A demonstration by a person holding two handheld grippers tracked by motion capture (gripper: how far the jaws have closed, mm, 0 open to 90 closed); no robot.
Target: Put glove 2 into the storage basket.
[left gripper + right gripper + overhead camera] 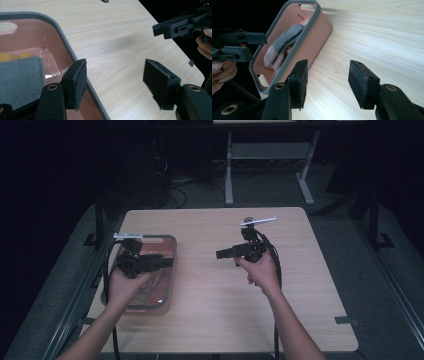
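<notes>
Right gripper view, item one: we record a pink bin (317,32) with a grey rim, one in number, standing on the wooden table (374,37). Inside it lie grey socks (284,41) with pale pink toes; we count two lying together, and something yellow-orange beneath them that we cannot identify.

Position: in the high view the bin (170,270) sits at the table's left side, its long axis running from the person's edge towards the far edge.

Item two: left gripper (167,262), one, held over the bin and pointing towards the table's middle. Its jaws stand apart with nothing between them; in the left gripper view a grey sock (20,80) lies low at the left, beside and outside the left pad.

Item three: right gripper (220,253), one, over bare table well apart from the bin, aimed left towards it. Its jaws likewise stand apart and empty.

Relation governing the coming move, as we judge it: the socks lie below and behind the left fingertips, so the left hand is much the nearer; the right must cross open table.
</notes>
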